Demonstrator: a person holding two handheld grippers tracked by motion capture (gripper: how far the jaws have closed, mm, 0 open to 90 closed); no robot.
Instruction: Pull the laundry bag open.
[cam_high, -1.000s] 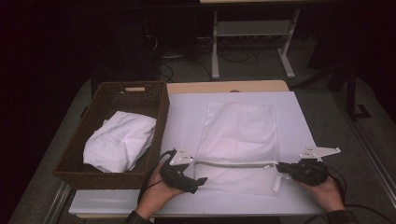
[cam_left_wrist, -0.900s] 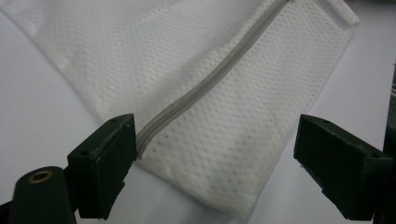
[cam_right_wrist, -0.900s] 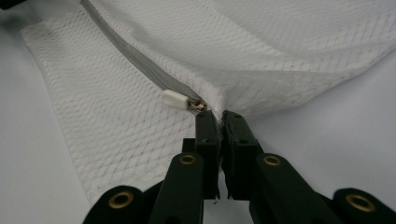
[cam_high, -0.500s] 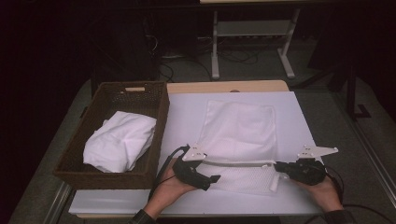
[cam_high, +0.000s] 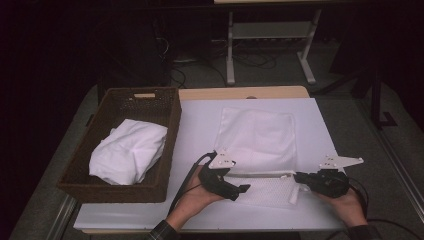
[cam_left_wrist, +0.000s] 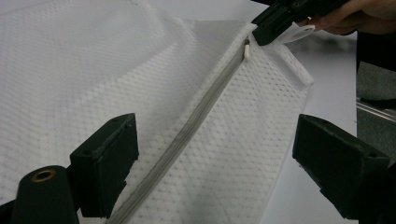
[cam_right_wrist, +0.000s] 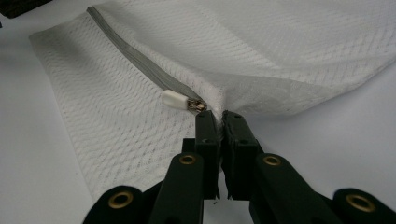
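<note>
The left gripper (cam_high: 243, 188) now sits farther toward 3 o'clock along the near edge of the white mesh bag (cam_high: 260, 145), closer to the right gripper (cam_high: 298, 177). Its jaws stand apart over the zipper (cam_left_wrist: 187, 135), no longer at the bag's 9 o'clock corner.

The mesh bag (cam_high: 257, 150) lies on the table (cam_high: 200, 125) between left gripper (cam_high: 239, 190) and right gripper (cam_high: 298, 177). The basket (cam_high: 120, 185), holding folded cloth (cam_high: 129, 150), sits left of the left gripper.

A brown wicker basket (cam_high: 165, 125) holds a folded white cloth (cam_high: 129, 156).
</note>
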